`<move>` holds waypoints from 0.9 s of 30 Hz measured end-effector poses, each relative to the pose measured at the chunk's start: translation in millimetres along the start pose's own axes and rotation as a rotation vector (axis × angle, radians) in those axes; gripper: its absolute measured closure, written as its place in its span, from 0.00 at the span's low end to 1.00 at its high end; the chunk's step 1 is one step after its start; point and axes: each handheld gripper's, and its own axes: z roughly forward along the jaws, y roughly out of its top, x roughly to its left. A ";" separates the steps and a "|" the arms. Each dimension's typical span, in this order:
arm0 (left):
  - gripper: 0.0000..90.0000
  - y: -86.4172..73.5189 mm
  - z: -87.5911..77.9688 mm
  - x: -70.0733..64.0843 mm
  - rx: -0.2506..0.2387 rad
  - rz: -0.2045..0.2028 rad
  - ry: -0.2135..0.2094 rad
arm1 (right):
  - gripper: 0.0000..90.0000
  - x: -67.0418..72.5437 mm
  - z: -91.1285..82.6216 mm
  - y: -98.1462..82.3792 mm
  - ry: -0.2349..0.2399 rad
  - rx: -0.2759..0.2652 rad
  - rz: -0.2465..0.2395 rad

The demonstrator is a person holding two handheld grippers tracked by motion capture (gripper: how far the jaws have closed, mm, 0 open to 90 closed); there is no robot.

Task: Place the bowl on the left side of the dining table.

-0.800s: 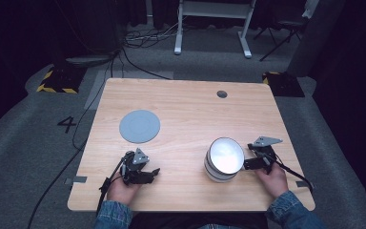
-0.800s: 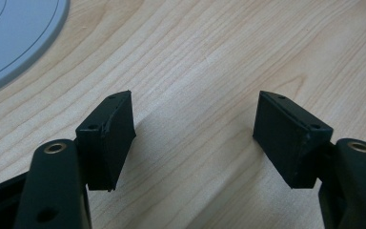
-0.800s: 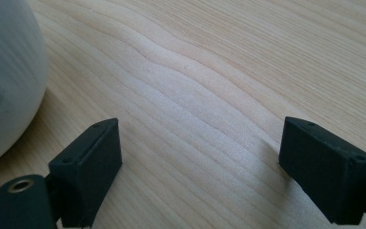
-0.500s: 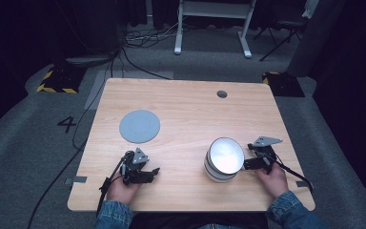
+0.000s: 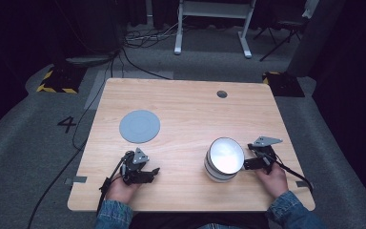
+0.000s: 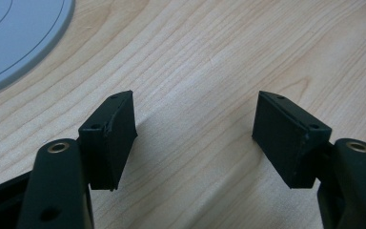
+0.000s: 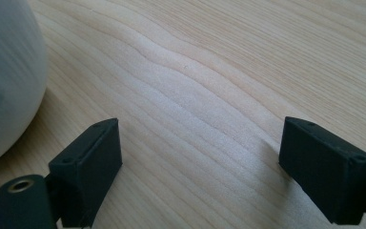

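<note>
Near the table's (image 5: 186,102) front edge, the white bowl (image 5: 224,160) stood just beside the right gripper (image 5: 250,162), whose jaws gaped empty; a careless sideways reach could likely shove it. Well apart, the left gripper (image 5: 153,172) rested low, jaws spread wide, near the grey disc (image 5: 139,126).

my left gripper (image 5: 153,171) sits low at the near-left w/ jaws spread wide, nothing btwn them. right gripper (image 5: 244,161) at near-right, jaws also wide apart & empty. both hands wrapped round the grips, denim-sleeved forearms coming in from the bottom edge.
</note>
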 end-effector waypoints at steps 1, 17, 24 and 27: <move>0.35 0.0 0.0 0.0 0.000 0.000 -0.002 | 0.16 0.0 0.0 0.0 0.000 0.000 0.000; 0.39 19.3 -15.0 0.0 0.034 -0.094 -0.041 | 0.16 0.0 0.0 0.0 0.000 0.000 0.000; 0.40 34.1 -36.4 -1.1 0.004 -0.106 -0.096 | 0.16 0.0 0.0 0.0 0.000 0.000 0.000; 0.40 39.4 -43.7 -0.7 -0.001 -0.117 -0.108 | 0.16 0.1 0.0 0.0 0.000 0.000 0.000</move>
